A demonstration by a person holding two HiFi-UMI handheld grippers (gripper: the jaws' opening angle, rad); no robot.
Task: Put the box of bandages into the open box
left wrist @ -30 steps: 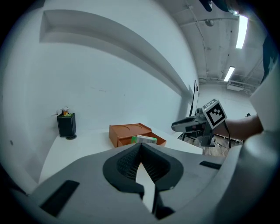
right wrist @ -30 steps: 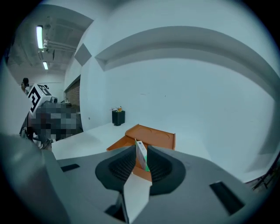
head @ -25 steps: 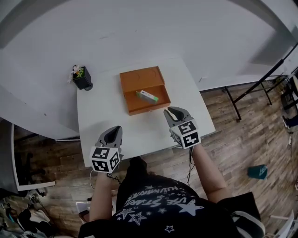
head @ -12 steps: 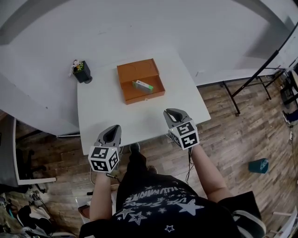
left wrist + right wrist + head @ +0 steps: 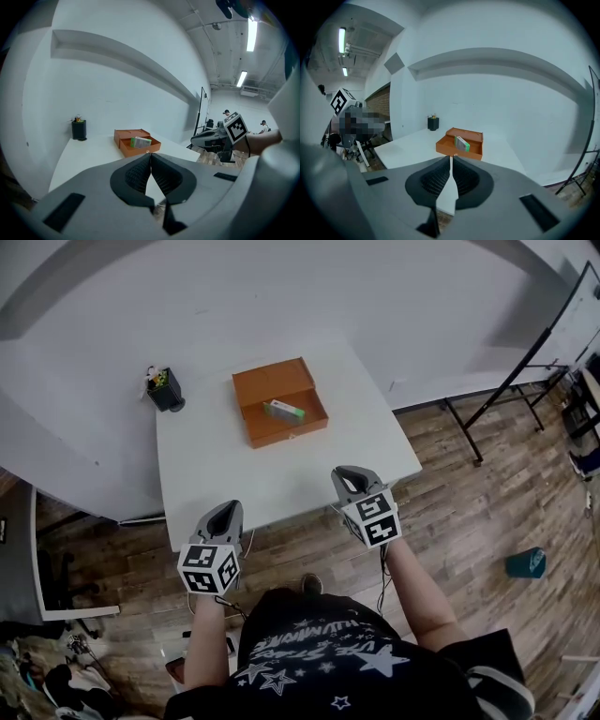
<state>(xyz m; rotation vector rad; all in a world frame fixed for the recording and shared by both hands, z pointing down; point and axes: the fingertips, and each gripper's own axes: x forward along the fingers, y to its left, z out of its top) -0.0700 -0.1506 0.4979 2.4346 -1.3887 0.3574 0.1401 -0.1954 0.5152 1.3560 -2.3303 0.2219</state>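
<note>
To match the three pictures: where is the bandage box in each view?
Head view: bandage box in the orange box, above centre.
Left gripper view: bandage box just left of centre, in the orange box.
Right gripper view: bandage box just right of centre, in the orange box.
Shared landmark: black pen holder, left of the orange box in every view.

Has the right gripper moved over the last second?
Yes. The right gripper has drawn back from the orange box, toward the near edge of the table.
</note>
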